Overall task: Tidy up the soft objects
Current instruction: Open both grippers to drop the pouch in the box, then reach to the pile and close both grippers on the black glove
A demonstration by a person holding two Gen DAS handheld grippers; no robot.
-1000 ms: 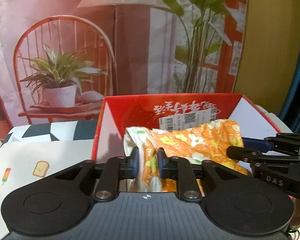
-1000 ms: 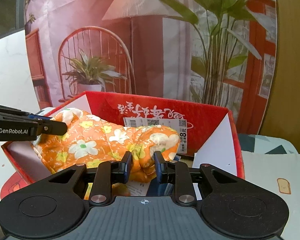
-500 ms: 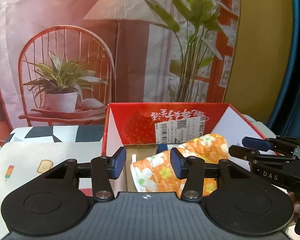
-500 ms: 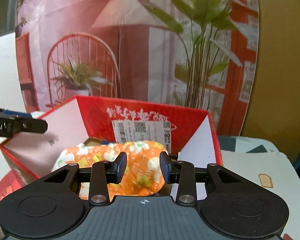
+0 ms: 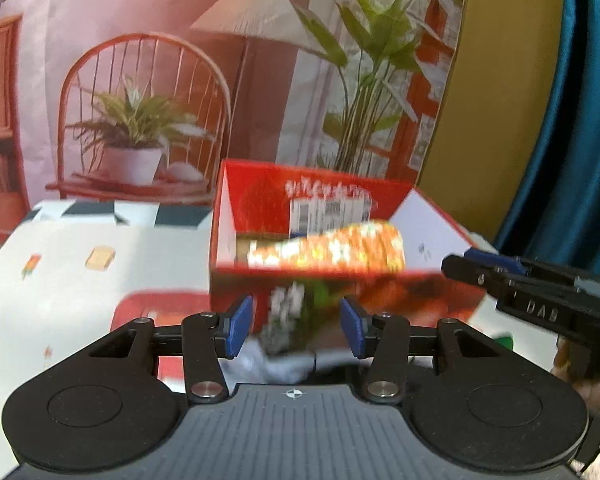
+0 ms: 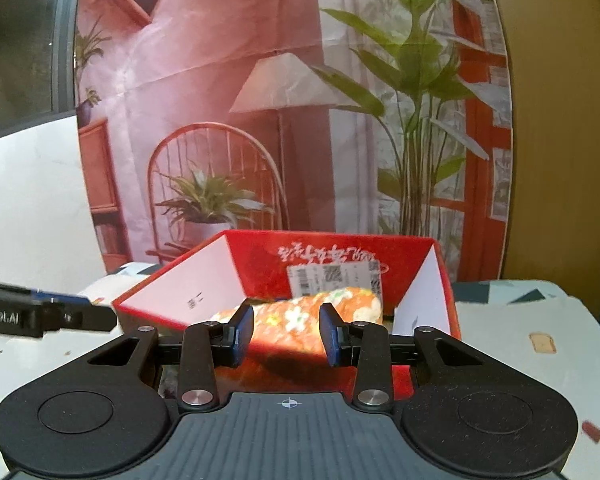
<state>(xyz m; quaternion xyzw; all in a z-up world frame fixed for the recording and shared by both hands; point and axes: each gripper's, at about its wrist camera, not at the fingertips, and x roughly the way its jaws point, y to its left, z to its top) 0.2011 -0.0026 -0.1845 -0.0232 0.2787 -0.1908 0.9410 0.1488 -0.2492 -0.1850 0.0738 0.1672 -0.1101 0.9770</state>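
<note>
Both your grippers backed off, dropped orange floral cloth (image 6: pixel 300 316); it lies inside red box (image 6: pixel 204 276). Left gripper (image 5: pixel 296 326), right gripper (image 6: pixel 287 334): jaws apart, empty. Left view blurred; box's front wall hides cloth's underside.

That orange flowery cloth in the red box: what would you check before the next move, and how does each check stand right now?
1. Orange flowery cloth inside the red box: ok.
2. Left gripper open, nothing held: ok.
3. Right gripper open, nothing held: ok.
4. Cloth fully below the box rim: cannot tell.
5. Pale soft item in front of the box, near the left gripper: blurred, cannot tell.
</note>
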